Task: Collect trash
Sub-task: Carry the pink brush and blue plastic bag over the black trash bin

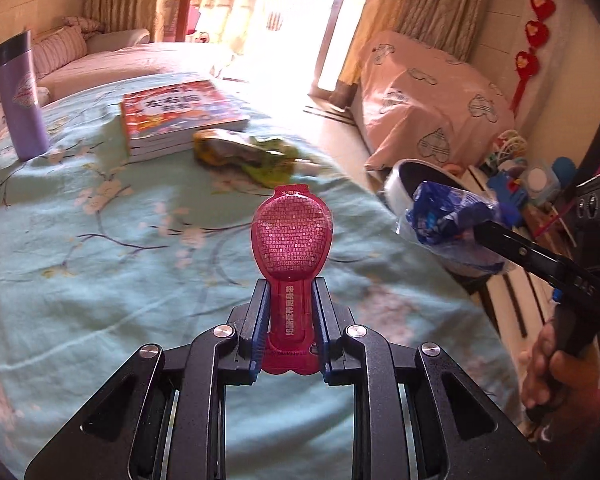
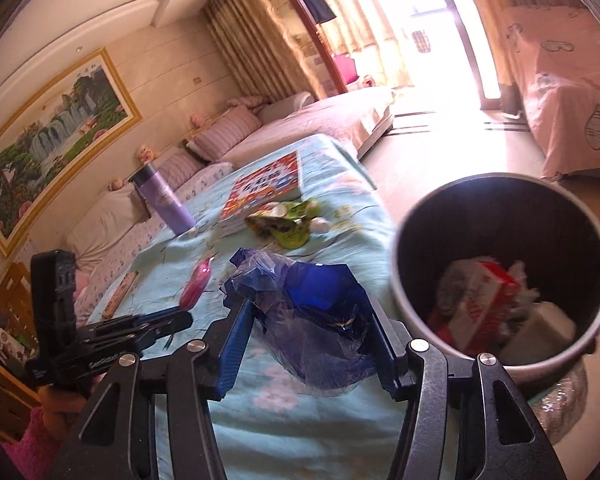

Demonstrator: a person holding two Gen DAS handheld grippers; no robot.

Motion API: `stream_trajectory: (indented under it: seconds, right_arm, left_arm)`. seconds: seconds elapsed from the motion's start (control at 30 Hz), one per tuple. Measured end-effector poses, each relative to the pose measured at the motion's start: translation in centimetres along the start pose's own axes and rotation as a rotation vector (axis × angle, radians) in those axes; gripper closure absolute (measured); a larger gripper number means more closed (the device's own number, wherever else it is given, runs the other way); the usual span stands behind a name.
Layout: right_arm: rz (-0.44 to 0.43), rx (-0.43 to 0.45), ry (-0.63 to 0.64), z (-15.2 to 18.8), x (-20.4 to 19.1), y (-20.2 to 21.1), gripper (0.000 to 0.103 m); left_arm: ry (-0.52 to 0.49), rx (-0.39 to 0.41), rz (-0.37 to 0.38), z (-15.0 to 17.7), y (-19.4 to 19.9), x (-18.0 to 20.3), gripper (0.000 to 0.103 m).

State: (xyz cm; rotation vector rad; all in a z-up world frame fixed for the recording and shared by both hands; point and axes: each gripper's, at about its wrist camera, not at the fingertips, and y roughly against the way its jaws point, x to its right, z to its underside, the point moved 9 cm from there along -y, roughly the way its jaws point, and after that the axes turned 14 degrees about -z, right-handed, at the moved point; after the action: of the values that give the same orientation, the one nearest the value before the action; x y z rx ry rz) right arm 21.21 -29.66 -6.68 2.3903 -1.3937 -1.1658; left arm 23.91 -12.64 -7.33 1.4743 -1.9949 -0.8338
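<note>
My left gripper [image 1: 291, 294] is shut on the stem of a red spoon-shaped plastic packet [image 1: 291, 236], held up above the teal floral table cover [image 1: 100, 240]. The same red packet [image 2: 196, 284] and left gripper [image 2: 176, 320] show at the left of the right wrist view. My right gripper [image 2: 306, 312] is shut on a crumpled blue and clear plastic wrapper [image 2: 304, 300], just left of a round dark trash bin [image 2: 504, 264] holding a red and white carton and paper. The blue wrapper [image 1: 444, 216] and bin [image 1: 404, 184] also appear at the right of the left wrist view. A green and yellow snack wrapper [image 1: 244, 152] lies on the cover by the books.
A stack of books [image 1: 180, 116] and a purple flask [image 1: 20, 96] stand on the far side of the cover. A sofa with cushions [image 2: 236, 128] lies behind. A pink-covered piece of furniture [image 1: 428, 92] and toys [image 1: 532, 176] sit on the right. A person's hand [image 1: 556, 372] grips the right tool.
</note>
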Motion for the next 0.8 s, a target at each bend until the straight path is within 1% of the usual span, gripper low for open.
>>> stream_trajectory:
  seconds: [0.17,0.37,0.6,0.8]
  right_arm:
    - [0.07,0.044,-0.039,-0.2,3.2,3.1,0.047]
    - [0.126,0.088,-0.07,-0.9,5.9,6.0,0.047]
    - [0.165,0.121,-0.073,-1.3,7.5,7.9,0.047]
    - [0.177,0.122,-0.08,-1.4,8.7,8.4,0.047]
  left_arm:
    - [-0.031,0.009,0.051,-0.2,0.9,4.3,0.084]
    - [-0.085,0.018,0.09,-0.8,1.2,8.9,0.084]
    - [-0.144,0.024,0.097,-1.7,1.0,13.1,0.084]
    - [-0.172,0.021,0.101,-2.4,0.3,15.2,0.084]
